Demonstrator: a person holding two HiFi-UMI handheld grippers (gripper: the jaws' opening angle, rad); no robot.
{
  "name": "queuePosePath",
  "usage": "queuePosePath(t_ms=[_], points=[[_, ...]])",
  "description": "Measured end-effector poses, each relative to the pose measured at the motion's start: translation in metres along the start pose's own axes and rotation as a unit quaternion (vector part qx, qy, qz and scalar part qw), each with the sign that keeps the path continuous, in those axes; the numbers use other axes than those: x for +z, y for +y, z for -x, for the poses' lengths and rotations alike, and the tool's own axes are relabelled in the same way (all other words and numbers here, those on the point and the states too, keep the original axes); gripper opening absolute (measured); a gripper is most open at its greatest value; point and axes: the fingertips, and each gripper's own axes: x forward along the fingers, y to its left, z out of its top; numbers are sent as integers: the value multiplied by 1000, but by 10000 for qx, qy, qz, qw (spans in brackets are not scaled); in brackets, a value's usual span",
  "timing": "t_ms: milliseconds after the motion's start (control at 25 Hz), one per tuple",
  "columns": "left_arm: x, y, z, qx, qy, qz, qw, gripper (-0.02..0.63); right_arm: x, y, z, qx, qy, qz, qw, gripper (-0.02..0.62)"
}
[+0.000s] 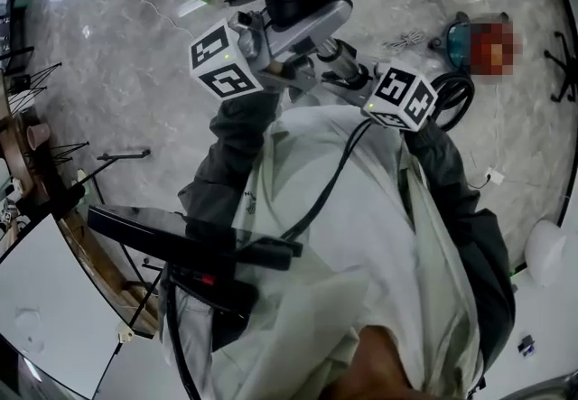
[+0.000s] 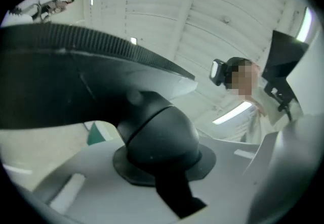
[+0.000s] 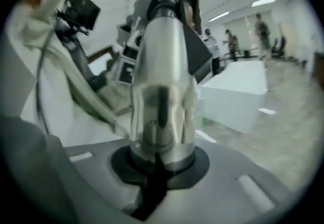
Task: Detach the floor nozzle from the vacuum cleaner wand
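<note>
Left gripper view puts the left gripper (image 2: 161, 170) closest, its jaws pinching the rounded dark neck of the floor nozzle (image 2: 159, 134), whose broad head fans out above and to the left. In the right gripper view, the right gripper (image 3: 161, 167) is pressed onto the silver wand (image 3: 162, 91) low on the tube, which runs up into the dark nozzle at the top, so the two parts look joined and not yet separated. One grip on each side of the joint probably lets the hands pull or twist against each other. The head view shows the assembly held up in front of the chest, off any surface, likely so both ends can move freely. A black cable (image 1: 330, 177) hangs slack across the person's pale jacket (image 1: 379, 245). Far below lies the grey stone floor (image 1: 117, 55).
</note>
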Motion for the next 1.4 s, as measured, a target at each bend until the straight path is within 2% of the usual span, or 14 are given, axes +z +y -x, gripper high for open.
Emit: queuePosePath(t_ms=[120,200,280,400,480,560,640,720,840,960,1040,1120,1240,1400], points=[[2,28,5,1060,3,75,9943,77,-1,-38,1,-2219,223,-18,9748,37],[2,29,5,1096,39,31,9940,75,0,-42,2,-2458,217,64,9691,37],[3,17,3,691,38,-88,9976,75,2,-33,0,-1911,100,198,9813,37],[1,-26,-3,-595,56,-446,9972,75,-1,-2,4,-208,-118,497,9985,40],[-1,-53,-6,-1422,27,-570,9882,77,-5,27,15,1312,-108,549,9898,41],[1,-58,-6,-1683,-75,-452,9847,77,-5,49,25,2597,-96,368,9649,41],[1,-44,-5,-1377,-130,-249,9901,77,-2,52,25,2867,-132,147,9578,38],[1,-29,-7,-904,-109,-162,9957,75,0,40,19,2226,-124,93,9748,37],[6,-14,-13,-248,-13,-201,9995,74,7,4,14,280,-78,190,9994,37],[15,5,-18,568,-12,-152,9983,75,15,-35,20,-1952,-6,198,9806,37],[21,11,-17,849,-5,-189,9962,77,20,-43,20,-2401,-15,251,9704,37],[23,5,-13,669,26,-315,9973,77,22,-33,11,-1746,-117,367,9839,37],[19,-18,-8,-54,19,-576,9983,77,12,2,5,503,-176,576,9969,41],[6,-49,-4,-1095,-100,-638,9919,78,-3,49,23,3206,-74,566,9455,41]])
